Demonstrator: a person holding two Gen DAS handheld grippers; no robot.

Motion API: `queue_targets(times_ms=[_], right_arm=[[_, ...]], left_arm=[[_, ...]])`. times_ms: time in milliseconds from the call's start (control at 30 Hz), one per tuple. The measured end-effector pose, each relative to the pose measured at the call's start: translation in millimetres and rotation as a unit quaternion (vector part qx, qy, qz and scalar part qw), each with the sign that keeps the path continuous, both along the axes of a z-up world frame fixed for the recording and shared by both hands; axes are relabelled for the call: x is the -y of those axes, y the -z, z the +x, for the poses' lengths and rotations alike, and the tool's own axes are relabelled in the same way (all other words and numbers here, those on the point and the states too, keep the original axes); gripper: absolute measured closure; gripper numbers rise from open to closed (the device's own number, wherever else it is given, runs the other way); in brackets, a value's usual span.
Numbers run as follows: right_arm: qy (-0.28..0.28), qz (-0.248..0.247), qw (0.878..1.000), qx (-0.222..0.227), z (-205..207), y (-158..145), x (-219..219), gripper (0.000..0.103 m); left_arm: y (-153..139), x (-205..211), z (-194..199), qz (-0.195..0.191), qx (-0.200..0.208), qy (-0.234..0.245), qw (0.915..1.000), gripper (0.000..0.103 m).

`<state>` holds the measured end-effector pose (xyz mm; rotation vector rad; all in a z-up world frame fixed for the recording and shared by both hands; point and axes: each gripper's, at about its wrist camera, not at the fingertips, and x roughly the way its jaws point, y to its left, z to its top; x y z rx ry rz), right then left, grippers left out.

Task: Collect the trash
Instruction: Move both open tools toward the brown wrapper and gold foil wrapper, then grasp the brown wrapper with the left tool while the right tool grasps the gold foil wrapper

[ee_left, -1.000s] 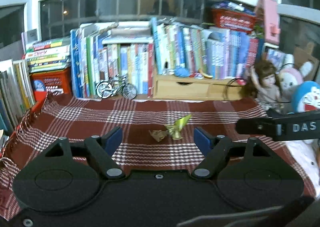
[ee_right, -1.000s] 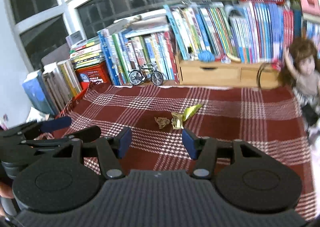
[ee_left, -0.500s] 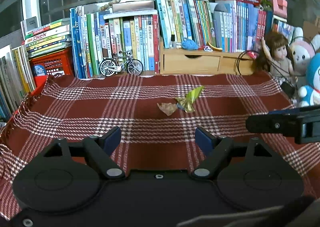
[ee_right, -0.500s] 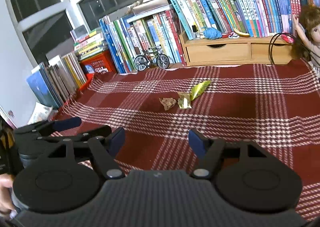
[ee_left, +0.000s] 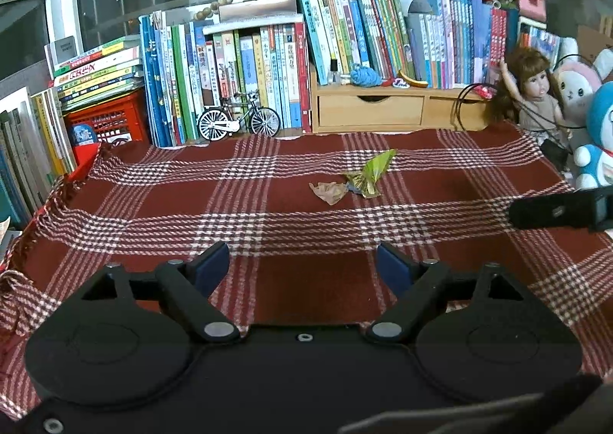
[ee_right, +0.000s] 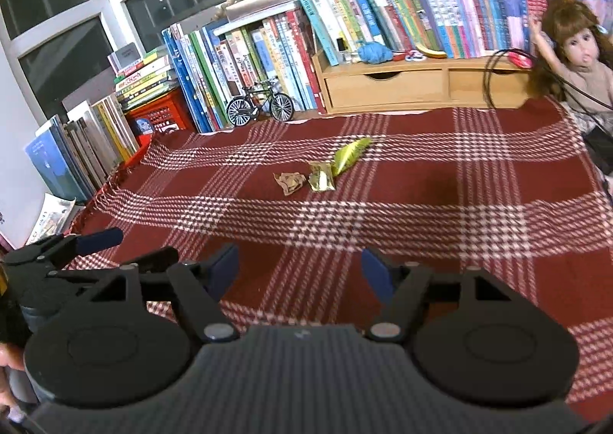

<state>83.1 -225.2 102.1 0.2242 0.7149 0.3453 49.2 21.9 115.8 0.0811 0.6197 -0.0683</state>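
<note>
Trash sits mid-cloth on the desk, three small bits in a short row: crumpled brown scrap (ee_left: 328, 192) at left, gold-green foil wrapper (ee_right: 321, 177) just beside it, green wrapper (ee_left: 377, 169) at the right, angled toward the far side; the two wrappers look to be touching, can't tell for sure. All on a red plaid cloth (ee_left: 268, 204) covering the desk. Left hand-held gripper (ee_left: 302, 265) at the near edge, well short of the trash, jaws wide apart and just been opening, nothing between them but cloth. Right hand-held gripper (ee_right: 300, 271) also near, jaws apart with only cloth between, widened over the past second; it shows at the right edge of the left view. Far side: row of books (ee_left: 249, 66), toy bicycle (ee_left: 239, 122), wooden drawer box (ee_left: 383, 108), red crate (ee_left: 111, 123) far left. Doll (ee_left: 536, 89) and plush toys (ee_left: 597, 135) at far right
</note>
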Motion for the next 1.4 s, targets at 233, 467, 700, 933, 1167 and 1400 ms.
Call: queue_targets(times_ms=[233,467,700,933,1167,1400], right_arm=[[0.014,0.039,0.999,0.012,-64,-55,35,0.021],[-0.005,0.021,1.0,0.015,-93,-69,34,0.019],[-0.018,0.028,0.999,-0.01,-71,-56,25,0.019],[-0.015,0.035,0.999,-0.008,-15,-59,19,0.019],[0.014,0.042,0.999,0.014,49,-62,15,0.019],[0.02,0.024,0.999,-0.006,107,-29,9,0.018]], left_arm=[[-19,-20,-41,0.002,0.039,0.021,0.999,0.018],[-19,-20,-62,0.001,0.04,0.045,0.9982,0.017],[-15,-6,-52,0.014,0.036,0.066,0.9971,0.017],[-33,2,0,0.006,0.046,0.062,0.997,0.016],[-48,11,73,-0.006,0.053,0.042,0.9977,0.015],[-18,18,127,0.0,0.025,0.034,0.9991,0.015]])
